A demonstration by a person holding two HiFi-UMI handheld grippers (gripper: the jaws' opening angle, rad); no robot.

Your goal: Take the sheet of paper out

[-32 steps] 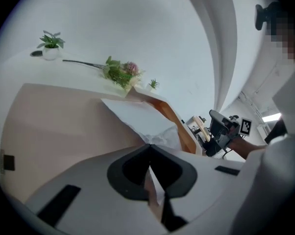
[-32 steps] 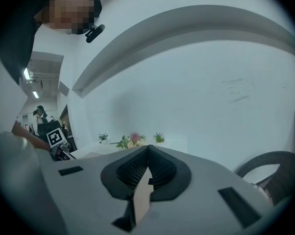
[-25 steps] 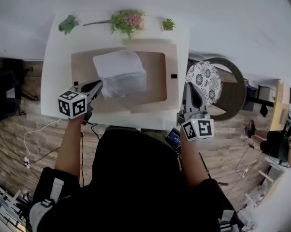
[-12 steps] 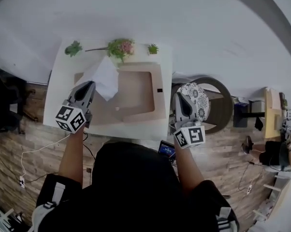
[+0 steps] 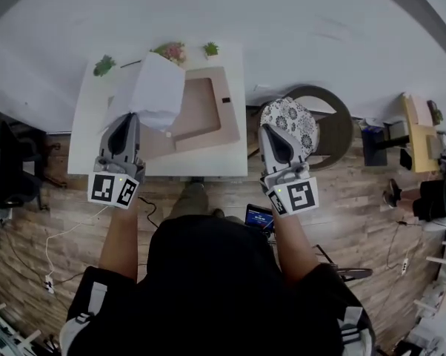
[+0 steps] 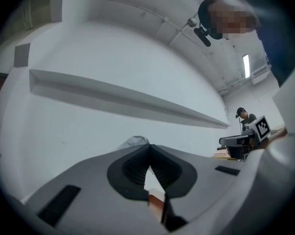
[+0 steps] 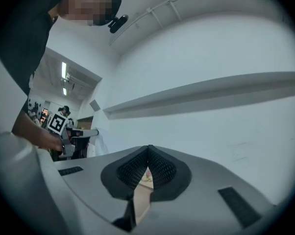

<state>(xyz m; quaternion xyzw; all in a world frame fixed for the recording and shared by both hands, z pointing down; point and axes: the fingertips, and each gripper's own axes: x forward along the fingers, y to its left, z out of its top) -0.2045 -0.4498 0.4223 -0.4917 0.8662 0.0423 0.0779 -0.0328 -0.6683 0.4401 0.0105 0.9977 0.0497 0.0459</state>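
A white sheet of paper point(image 5: 158, 91) hangs in the air over the table's left half, and my left gripper point(image 5: 124, 119) is shut on its near edge. The brown cardboard folder point(image 5: 201, 110) it came from lies flat on the white table point(image 5: 86, 143). In the left gripper view the jaws point(image 6: 148, 148) are closed, a crumpled bit of paper point(image 6: 135, 141) shows just past them, and only a white wall lies beyond. My right gripper point(image 5: 270, 130) is held up to the right of the table over a round chair, shut with nothing in it point(image 7: 148, 152).
Three small plants point(image 5: 171, 50) line the table's far edge by the wall. A round chair with a patterned cushion point(image 5: 291, 117) stands right of the table. A dark office chair point(image 5: 7, 173) is at the left. A small screen point(image 5: 258, 216) glows near my body.
Both grippers have risen well above the table. The left one has lifted the paper clear of the cardboard folder, and the table now looks smaller and farther away.
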